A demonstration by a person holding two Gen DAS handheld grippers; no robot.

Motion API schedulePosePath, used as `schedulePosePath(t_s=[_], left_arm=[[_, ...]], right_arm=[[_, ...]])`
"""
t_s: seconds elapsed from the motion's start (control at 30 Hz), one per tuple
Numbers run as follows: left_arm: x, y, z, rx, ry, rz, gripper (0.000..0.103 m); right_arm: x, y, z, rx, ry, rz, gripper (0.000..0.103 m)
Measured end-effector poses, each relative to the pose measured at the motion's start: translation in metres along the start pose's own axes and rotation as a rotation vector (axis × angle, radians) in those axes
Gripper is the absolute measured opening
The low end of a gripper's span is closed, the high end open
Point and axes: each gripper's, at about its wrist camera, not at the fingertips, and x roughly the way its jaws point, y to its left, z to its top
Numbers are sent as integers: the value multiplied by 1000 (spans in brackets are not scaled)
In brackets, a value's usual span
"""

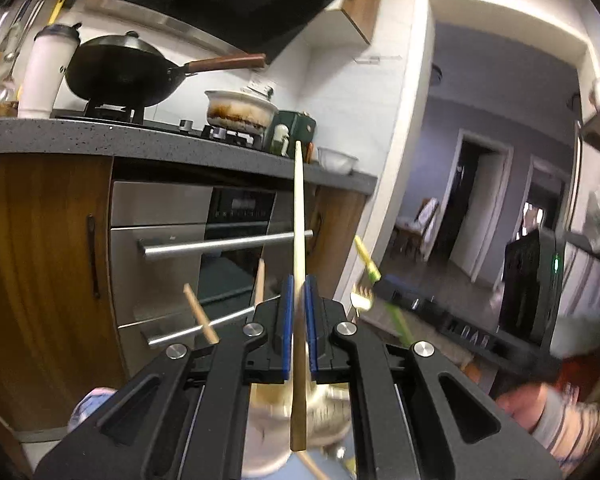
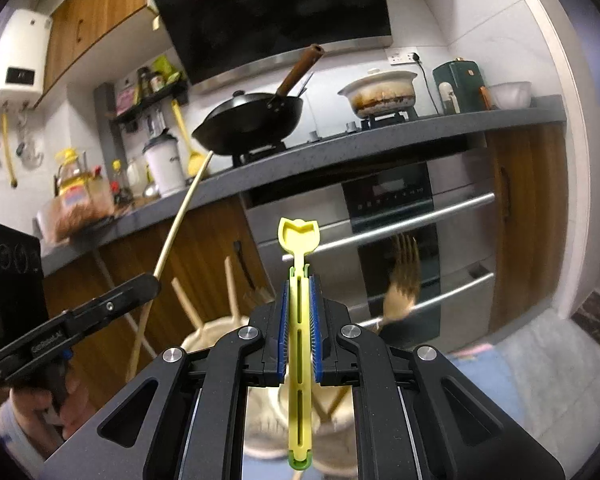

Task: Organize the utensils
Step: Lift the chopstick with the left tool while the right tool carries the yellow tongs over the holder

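Left claw [image 1: 299, 312] is clamped on a pale wooden chopstick [image 1: 299, 216] rising upright between its pads, while a yellow-green plastic utensil [image 2: 299, 300] is pinched likewise by the right claw [image 2: 299, 312], both above a cream utensil holder [image 2: 204, 330].

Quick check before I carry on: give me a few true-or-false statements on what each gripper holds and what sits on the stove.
1. The left gripper has its jaws shut on a wooden chopstick. True.
2. The right gripper is open and holds nothing. False: it is shut on a yellow-green plastic utensil.
3. A black wok with a wooden handle sits on the stove. True.
4. The white pot stands on the floor. False: it sits on a stove burner.
5. The plastic utensil lies flat on the counter. False: it is held in the air.
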Motion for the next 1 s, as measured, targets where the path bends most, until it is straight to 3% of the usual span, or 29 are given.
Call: schedulePosePath(t_s=[0.33,0.5,1.0], left_arm=[[36,5,-10,-4,-58,82,6],[31,10,-24,-7,-70,89,6],[19,7,-51,33,32,102,6]], right_arm=[[35,-17,-13,103,-77,5,11],[40,-16,-27,59,-86,-36,10],[21,-11,-57,-42,7,-80,10]])
